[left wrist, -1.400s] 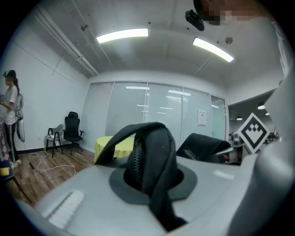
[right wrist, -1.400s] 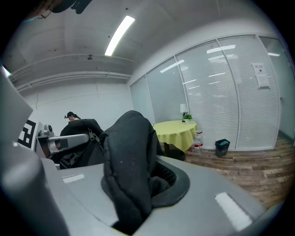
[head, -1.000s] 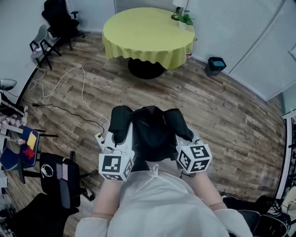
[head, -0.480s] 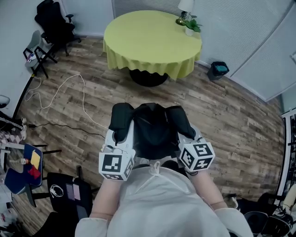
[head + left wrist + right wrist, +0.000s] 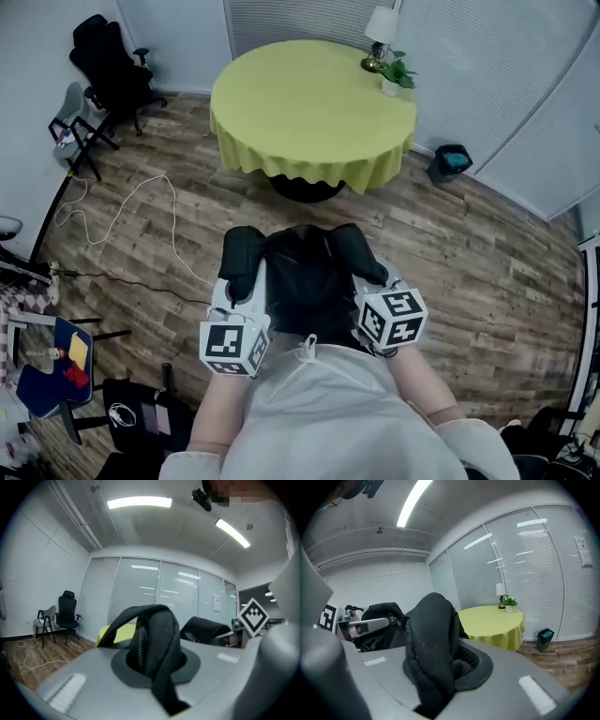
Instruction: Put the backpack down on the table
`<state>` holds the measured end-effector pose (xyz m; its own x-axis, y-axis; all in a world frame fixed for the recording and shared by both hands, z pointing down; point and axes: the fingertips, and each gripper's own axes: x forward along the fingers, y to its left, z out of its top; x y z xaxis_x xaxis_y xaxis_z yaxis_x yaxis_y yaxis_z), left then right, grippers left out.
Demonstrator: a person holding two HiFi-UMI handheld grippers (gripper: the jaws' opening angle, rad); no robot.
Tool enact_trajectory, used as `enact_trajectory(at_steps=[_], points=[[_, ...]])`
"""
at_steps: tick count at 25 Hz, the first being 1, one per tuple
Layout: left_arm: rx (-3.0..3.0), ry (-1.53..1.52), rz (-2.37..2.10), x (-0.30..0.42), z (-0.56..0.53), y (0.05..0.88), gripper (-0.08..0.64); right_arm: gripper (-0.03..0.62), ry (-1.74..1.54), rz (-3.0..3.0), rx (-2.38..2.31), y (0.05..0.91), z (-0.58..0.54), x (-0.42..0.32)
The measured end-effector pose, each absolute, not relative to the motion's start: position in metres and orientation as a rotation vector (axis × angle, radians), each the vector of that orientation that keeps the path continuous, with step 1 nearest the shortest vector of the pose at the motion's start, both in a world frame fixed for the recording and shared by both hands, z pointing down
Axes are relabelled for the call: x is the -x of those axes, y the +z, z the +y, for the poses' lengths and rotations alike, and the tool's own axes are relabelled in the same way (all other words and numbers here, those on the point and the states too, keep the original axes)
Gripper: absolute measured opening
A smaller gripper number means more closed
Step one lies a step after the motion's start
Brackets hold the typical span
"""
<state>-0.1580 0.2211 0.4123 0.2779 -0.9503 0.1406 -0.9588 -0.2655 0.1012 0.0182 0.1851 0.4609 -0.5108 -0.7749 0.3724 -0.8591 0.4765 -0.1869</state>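
backpack (image 5: 305, 281) between left gripper (image 5: 236, 289), right gripper (image 5: 372, 278) — straps (image 5: 157, 639) clamped (one each)

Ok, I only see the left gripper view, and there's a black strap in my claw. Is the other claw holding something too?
Observer: Yes, the right claw is shut on the other shoulder strap of the backpack.
Operator: Is it put down yet?
Observer: No. In the head view it hangs in front of the person, above the wood floor, short of the round table.
Operator: What's on that?
Observer: A lamp and a small potted plant stand at its far edge.
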Motion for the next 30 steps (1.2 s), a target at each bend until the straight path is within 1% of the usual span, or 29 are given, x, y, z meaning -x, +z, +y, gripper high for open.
enact_trajectory(at_steps=[7,14,18,24,30], points=[[-2.33,0.082,-1.867,0.157,0.114,0.404,0.029,0.031,0.506,-2.544,-1.318,0.455,0.069,-0.015],[-2.316,0.066,-1.924,0.13,-0.005,0.396,0.029,0.031,0.416,-2.585,-1.245,0.444,-0.05,-0.029],[-2.296,0.042,-1.925,0.118,-0.069,0.399,0.029,0.031,0.422,-2.582,-1.243,0.445,-0.115,-0.044],[-2.287,0.04,-1.89,0.111,-0.139,0.402,0.029,0.031,0.46,-2.563,-1.266,0.446,-0.184,-0.057],[-2.305,0.041,-1.826,0.12,-0.215,0.406,0.029,0.031,0.511,-2.525,-1.321,0.449,-0.252,-0.056]])
